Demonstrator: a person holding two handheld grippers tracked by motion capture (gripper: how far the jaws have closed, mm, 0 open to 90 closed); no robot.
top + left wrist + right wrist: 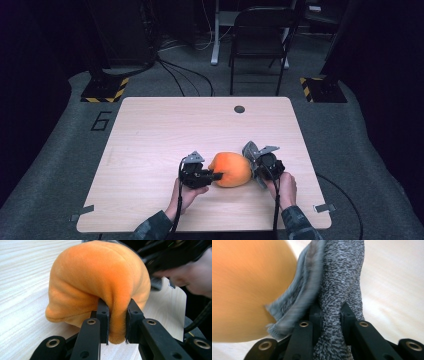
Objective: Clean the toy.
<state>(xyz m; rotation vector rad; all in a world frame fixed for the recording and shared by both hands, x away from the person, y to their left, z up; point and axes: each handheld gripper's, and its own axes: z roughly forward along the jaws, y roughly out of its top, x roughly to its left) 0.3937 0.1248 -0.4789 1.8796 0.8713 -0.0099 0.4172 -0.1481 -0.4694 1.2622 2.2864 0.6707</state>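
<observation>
Your left tool pinches a fold of the rounded orange plush toy, soft and velvety, resting on the pale wood-grain counter. At its three o'clock, your right tool clamps a nubby grey knitted cloth.

One orange plush toy, apparently one grey cloth.

Plush toy on table, cloth just right
</observation>
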